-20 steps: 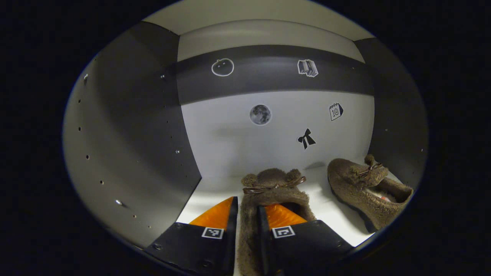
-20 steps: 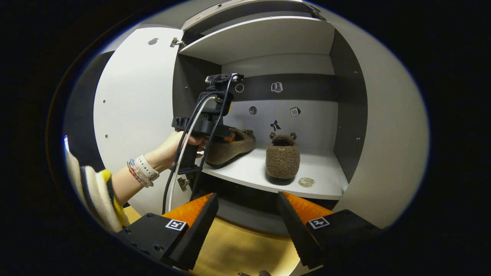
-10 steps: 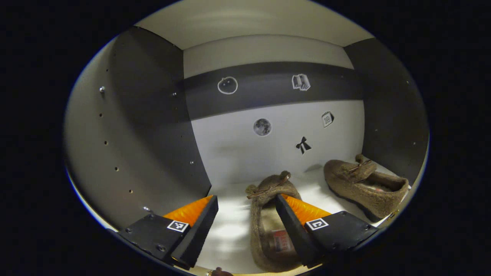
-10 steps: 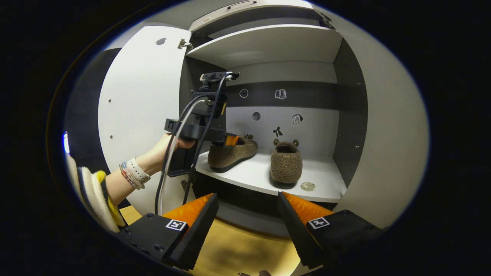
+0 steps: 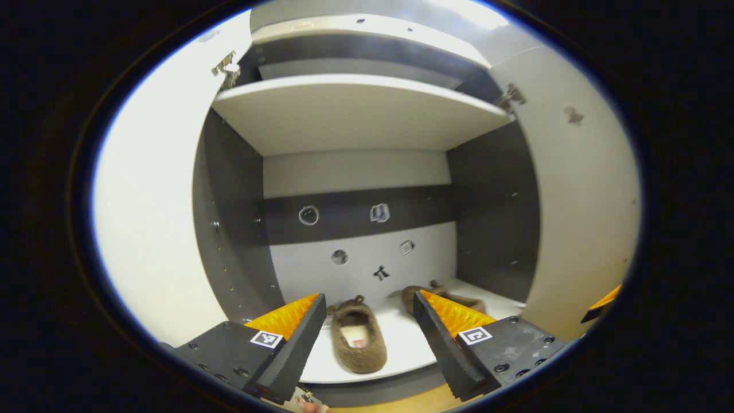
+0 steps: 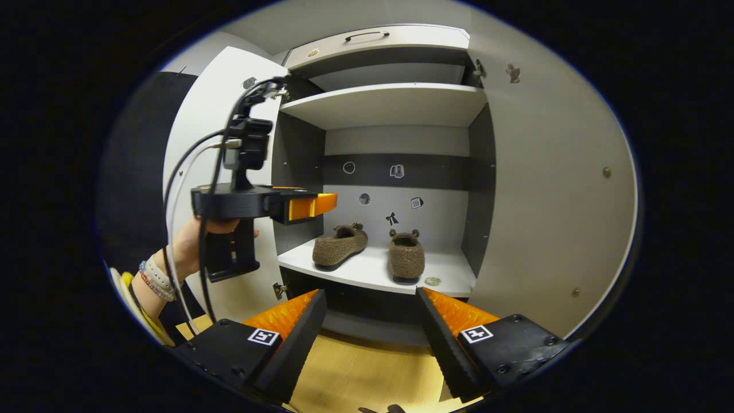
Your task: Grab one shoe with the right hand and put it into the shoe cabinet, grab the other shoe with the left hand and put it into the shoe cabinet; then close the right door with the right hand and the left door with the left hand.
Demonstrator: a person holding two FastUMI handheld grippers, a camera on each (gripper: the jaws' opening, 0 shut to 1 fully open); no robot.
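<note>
Black boxy left gripper [image 6: 312, 205] with a small camera on a post on top, black and white cables [image 6: 183, 189] hanging from it, square black-and-white marker stickers and round screws on both grippers' finger bases, beaded bracelets and pale wristband [image 6: 153, 279], striped yellow-and-cream sleeve [image 6: 133, 307]

2 shoes [image 6: 367, 252] side by side on the cabinet shelf [image 6: 367, 274]

The left gripper [image 6: 321, 205] is held level by a hand [image 6: 192, 244] (bracelets at the wrist), its fingers spread apart and gripping nothing. The right gripper [image 6: 371, 327] likewise stands wide open, empty.
</note>
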